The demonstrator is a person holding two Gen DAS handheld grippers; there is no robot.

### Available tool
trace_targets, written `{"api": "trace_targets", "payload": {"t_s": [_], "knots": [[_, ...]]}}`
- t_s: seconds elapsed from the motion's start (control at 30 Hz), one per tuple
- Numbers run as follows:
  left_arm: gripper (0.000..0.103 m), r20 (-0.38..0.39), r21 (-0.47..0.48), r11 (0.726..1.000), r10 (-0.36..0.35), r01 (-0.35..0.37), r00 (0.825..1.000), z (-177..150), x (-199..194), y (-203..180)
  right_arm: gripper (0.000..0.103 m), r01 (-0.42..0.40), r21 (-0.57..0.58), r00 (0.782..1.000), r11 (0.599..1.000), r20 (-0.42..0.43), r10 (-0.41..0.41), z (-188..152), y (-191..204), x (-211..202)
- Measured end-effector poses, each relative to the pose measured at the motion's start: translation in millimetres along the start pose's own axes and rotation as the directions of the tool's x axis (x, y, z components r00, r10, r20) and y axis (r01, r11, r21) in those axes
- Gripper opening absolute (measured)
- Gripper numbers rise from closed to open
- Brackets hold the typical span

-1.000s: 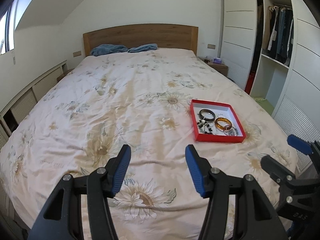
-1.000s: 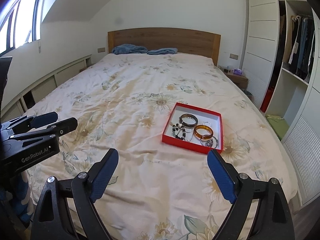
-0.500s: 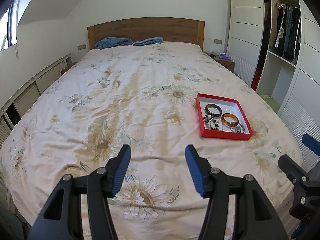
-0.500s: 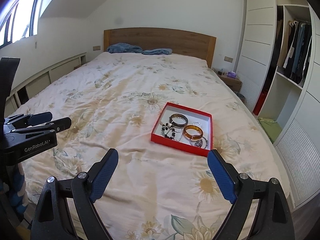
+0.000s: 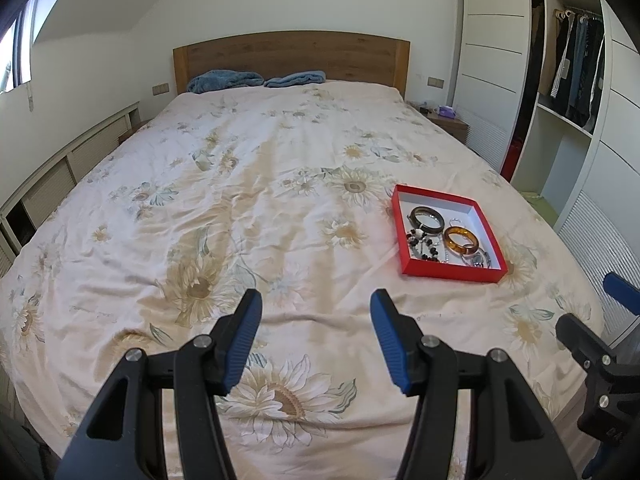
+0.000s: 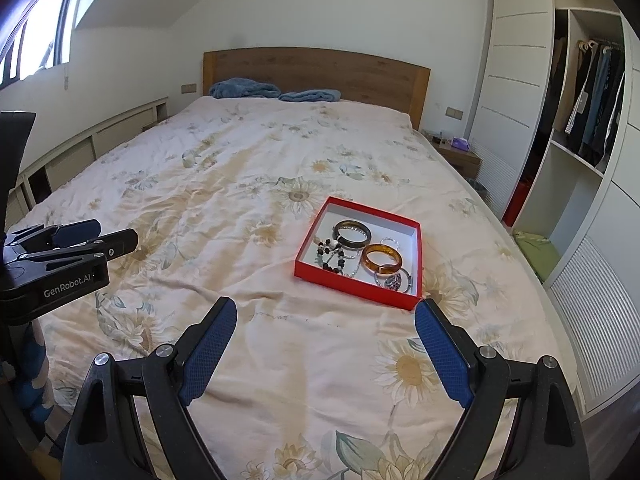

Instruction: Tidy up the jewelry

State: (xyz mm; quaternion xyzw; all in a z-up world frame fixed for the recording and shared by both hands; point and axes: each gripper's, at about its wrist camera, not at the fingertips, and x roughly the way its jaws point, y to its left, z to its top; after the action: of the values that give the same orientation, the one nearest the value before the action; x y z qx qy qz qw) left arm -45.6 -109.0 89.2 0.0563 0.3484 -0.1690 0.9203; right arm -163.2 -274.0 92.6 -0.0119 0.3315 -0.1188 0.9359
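A red tray [image 5: 452, 274] [image 6: 352, 286] with a white inside lies on the floral bedspread, right of centre. In it lie a dark bangle [image 5: 427, 217] [image 6: 353, 233], an amber bangle [image 5: 461, 239] [image 6: 381, 258], a black bead bracelet [image 5: 420, 242] [image 6: 334, 256] and silver pieces [image 6: 394, 280]. My left gripper [image 5: 316, 340] is open and empty above the bed's near end, left of the tray. My right gripper [image 6: 326, 354] is open wide and empty, just short of the tray.
The bed [image 5: 260, 184] fills the view, with a wooden headboard [image 5: 292, 58] and blue folded blankets [image 5: 226, 80]. A wardrobe with hanging clothes [image 5: 576, 76] stands to the right, a nightstand [image 5: 448, 120] beside it. Low cabinets [image 5: 60, 172] line the left wall.
Both grippers have pulled back and tilted, so the tray now sits farther up and more of the bed shows. Both jaws stay open. The jewelry has not moved.
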Motion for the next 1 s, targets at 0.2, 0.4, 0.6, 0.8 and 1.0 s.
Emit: {"api": "trace_targets", "payload": {"t_s": [0.2,0.4,0.6,0.8,1.0], "knots": [[0.054,0.009,-0.003,1.0,-0.003,0.003,1.0,-0.4,4.6,-0.5,0.09,-0.008,-0.001,1.0,1.0,-0.008,0.008,0.6,1.3,5.6],[0.054,-0.01,0.008,1.0,0.025,-0.025,1.0,-4.3,10.6,-0.5,0.09,-0.019,0.004,0.999,1.0,-0.039,0.019,-4.6,2.1,19.4],[0.054,-0.006,0.022,0.998,0.054,-0.054,0.999,-11.6,12.7,1.6,0.09,-0.017,0.01,0.998,1.0,-0.067,0.017,-11.0,3.0,31.2],[0.054,0.01,0.032,0.998,0.06,-0.061,0.998,-17.0,11.1,0.9,0.091,-0.018,0.022,0.995,1.0,-0.1,0.02,-19.5,3.0,41.2],[0.054,0.002,0.051,0.998,0.042,-0.042,0.999,-23.7,14.5,-1.9,0.093,-0.006,0.035,0.99,0.999,-0.143,0.011,-29.7,0.3,57.0]]}}
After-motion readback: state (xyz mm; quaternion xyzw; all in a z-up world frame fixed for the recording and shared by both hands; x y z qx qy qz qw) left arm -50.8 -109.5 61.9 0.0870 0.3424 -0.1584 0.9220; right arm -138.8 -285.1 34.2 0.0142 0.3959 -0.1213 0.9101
